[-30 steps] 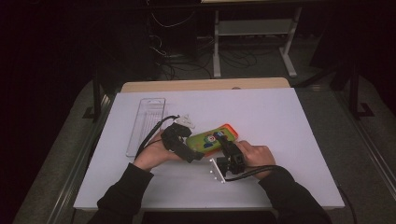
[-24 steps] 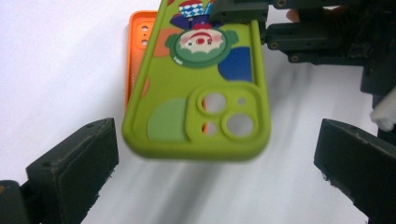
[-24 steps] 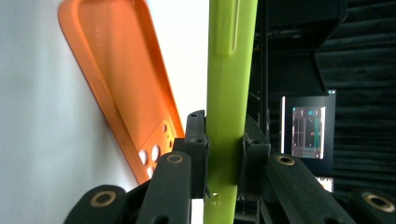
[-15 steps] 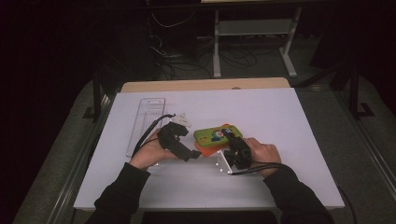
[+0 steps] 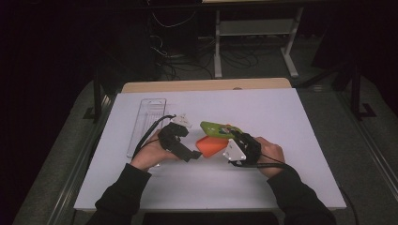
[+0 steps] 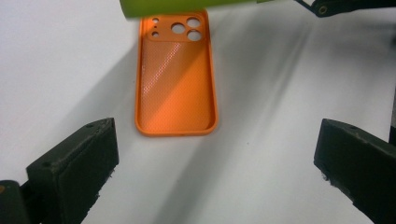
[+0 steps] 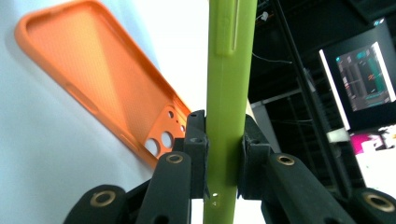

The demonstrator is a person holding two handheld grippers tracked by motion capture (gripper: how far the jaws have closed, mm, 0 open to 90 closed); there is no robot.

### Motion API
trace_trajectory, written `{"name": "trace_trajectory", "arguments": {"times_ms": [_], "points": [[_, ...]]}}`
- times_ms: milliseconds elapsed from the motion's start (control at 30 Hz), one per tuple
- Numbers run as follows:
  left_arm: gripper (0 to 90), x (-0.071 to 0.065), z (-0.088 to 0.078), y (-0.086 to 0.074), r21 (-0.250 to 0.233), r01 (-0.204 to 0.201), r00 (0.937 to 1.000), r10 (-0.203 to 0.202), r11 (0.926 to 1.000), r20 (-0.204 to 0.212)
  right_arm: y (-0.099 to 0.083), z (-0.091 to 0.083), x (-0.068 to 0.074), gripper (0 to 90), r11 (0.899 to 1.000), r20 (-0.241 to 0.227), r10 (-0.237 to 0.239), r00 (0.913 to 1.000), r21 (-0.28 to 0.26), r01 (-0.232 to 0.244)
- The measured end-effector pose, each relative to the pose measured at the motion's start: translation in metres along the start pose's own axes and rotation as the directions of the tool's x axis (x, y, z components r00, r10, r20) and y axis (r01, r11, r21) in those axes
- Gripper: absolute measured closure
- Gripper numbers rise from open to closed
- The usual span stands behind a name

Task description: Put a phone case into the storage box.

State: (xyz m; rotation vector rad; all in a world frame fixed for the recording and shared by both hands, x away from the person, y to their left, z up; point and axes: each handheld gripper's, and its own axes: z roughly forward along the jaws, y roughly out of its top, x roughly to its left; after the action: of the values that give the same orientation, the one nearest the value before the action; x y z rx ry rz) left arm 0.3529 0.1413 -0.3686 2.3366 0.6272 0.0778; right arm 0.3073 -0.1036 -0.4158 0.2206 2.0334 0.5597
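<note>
My right gripper [image 7: 224, 140] is shut on the edge of a lime-green phone [image 7: 229, 70] and holds it tilted above the table. In the high view the green phone [image 5: 217, 128] hangs over the far end of an orange phone case [image 5: 210, 145], with the right gripper [image 5: 233, 137] at its right end. The orange case [image 6: 176, 79] lies hollow side up on the white table, camera holes at its far end. My left gripper [image 6: 215, 154] is open just short of the case, nothing between its jaws. In the high view the left gripper [image 5: 194, 154] sits left of the case.
A clear plastic tray [image 5: 146, 123] lies at the table's left, behind the left hand. A wooden board [image 5: 206, 85] runs along the far edge. Beyond it, on the dark floor, are cables and a metal stand [image 5: 253, 28]. The white tabletop [image 5: 300, 122] is bare to the right.
The right gripper has lifted the green phone up off the orange case and drifted right, so the case now lies uncovered. The left hand has stayed put.
</note>
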Motion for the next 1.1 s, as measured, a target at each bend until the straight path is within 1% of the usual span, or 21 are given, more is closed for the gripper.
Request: {"name": "trace_trajectory", "arguments": {"times_ms": [100, 167, 200, 267, 333, 367, 433, 467, 500, 567, 633, 667, 700, 733, 767, 833, 900, 933, 1000, 1067, 1100], "points": [[0.0, 0.0, 0.0, 0.0, 0.002, 0.006, 1.0, -0.006, 1.0, -0.006, -0.001, 0.0, -0.003, 75.7, 0.998, -0.019, 0.062, 0.9979, 0.002, -0.062], [0.0, 0.0, 0.0, 0.0, -0.002, 0.006, 1.0, -0.006, 1.0, -0.005, -0.001, 0.0, -0.005, 75.7, 0.994, -0.032, 0.109, 0.9935, 0.002, -0.109], [0.0, 0.001, -0.002, 0.0, 0.02, -0.016, 0.9999, 0.016, 0.9997, -0.005, -0.001, 0.0, -0.004, 75.7, 0.988, -0.034, 0.155, 0.9874, -0.004, -0.155], [0.0, 0.001, -0.001, -0.001, 0.015, -0.007, 1.0, 0.008, 0.9999, -0.005, -0.002, 0.001, -0.008, 75.7, 0.983, -0.051, 0.183, 0.9818, -0.004, -0.183], [0.0, 0.001, -0.001, 0.0, 0.021, -0.022, 0.9997, 0.022, 0.9995, -0.009, -0.004, 0.001, -0.012, 75.7, 0.977, -0.06, 0.214, 0.9749, -0.004, -0.215], [0.0, -0.001, 0.0, -0.001, 0.009, 0.004, 1.0, -0.004, 1.0, -0.007, -0.005, 0.001, -0.014, 75.7, 0.972, -0.074, 0.233, 0.9695, -0.006, -0.235], [0.0, 0.0, 0.0, -0.001, 0.026, -0.006, 1.0, 0.006, 0.9996, -0.007, -0.006, 0.001, -0.018, 75.7, 0.957, -0.096, 0.287, 0.9531, -0.007, -0.289], [0.0, 0.0, 0.0, -0.001, 0.025, -0.004, 1.0, 0.004, 0.9997, -0.008, -0.007, 0.0, -0.019, 75.7, 0.946, -0.11, 0.322, 0.9403, -0.006, -0.324], [0.0, 0.0, 0.0, -0.001, 0.026, -0.004, 1.0, 0.004, 0.9997, -0.009, -0.008, 0.0, -0.022, 75.7, 0.939, -0.121, 0.341, 0.9322, -0.006, -0.345], [0.0, 0.0, 0.0, 0.0, 0.025, -0.006, 0.9999, 0.006, 0.9997, -0.012, -0.009, 0.0, -0.024, 75.7, 0.906, -0.147, 0.418, 0.8963, -0.008, -0.424], [0.0, 0.001, -0.001, 0.0, 0.027, -0.014, 0.9998, 0.015, 0.9995, -0.013, -0.012, 0.001, -0.028, 75.7, 0.886, -0.169, 0.455, 0.874, -0.01, -0.464], [0.0, 0.001, 0.0, 0.0, 0.025, -0.011, 0.9998, 0.011, 0.9996, -0.014, -0.012, 0.0, -0.03, 75.7, 0.87, -0.181, 0.485, 0.8556, -0.005, -0.494], [0.0, 0.001, 0.0, 0.0, 0.025, -0.012, 0.9999, 0.012, 0.9996, -0.012, -0.014, 0.001, -0.032, 75.7, 0.862, -0.191, 0.496, 0.8469, -0.007, -0.507], [0.0, 0.001, 0.0, 0.0, 0.024, -0.011, 0.9999, 0.011, 0.9996, -0.009, -0.016, 0.001, -0.033, 75.7, 0.846, -0.203, 0.52, 0.8296, -0.006, -0.532], [0.0, 0.001, 0.0, 0.0, 0.024, -0.012, 0.9999, 0.012, 0.9996, -0.008, -0.016, 0.001, -0.034, 75.7, 0.822, -0.217, 0.557, 0.8016, 0.005, -0.57], [0.0, 0.001, 0.0, 0.0, 0.025, -0.012, 0.9999, 0.012, 0.9996, -0.009, -0.019, 0.001, -0.038, 75.7, 0.797, -0.243, 0.587, 0.7719, 0.009, -0.604], [0.0, 0.001, 0.0, 0.0, 0.029, -0.006, 0.9999, 0.006, 0.9996, -0.008, -0.022, 0.002, -0.041, 75.7, 0.768, -0.265, 0.621, 0.7375, 0.018, -0.64], [0.0, 0.001, 0.0, 0.0, 0.028, -0.012, 0.9999, 0.012, 0.9995, -0.009, -0.023, 0.003, -0.042, 75.7, 0.757, -0.272, 0.634, 0.7243, 0.023, -0.653], [0.0, 0.001, 0.0, 0.0, 0.026, -0.01, 0.9999, 0.011, 0.9996, -0.01, -0.026, 0.004, -0.044, 75.7, 0.747, -0.284, 0.641, 0.7135, 0.017, -0.664], [0.0, 0.001, -0.001, 0.0, 0.025, -0.01, 0.9999, 0.011, 0.9996, -0.011, -0.028, 0.004, -0.045, 75.7, 0.724, -0.297, 0.665, 0.6854, 0.031, -0.689], [0.0, 0.001, -0.001, 0.0, 0.025, -0.009, 0.9999, 0.009, 0.9996, -0.011, -0.029, 0.005, -0.047, 75.7, 0.72, -0.303, 0.667, 0.6811, 0.026, -0.693]]}}
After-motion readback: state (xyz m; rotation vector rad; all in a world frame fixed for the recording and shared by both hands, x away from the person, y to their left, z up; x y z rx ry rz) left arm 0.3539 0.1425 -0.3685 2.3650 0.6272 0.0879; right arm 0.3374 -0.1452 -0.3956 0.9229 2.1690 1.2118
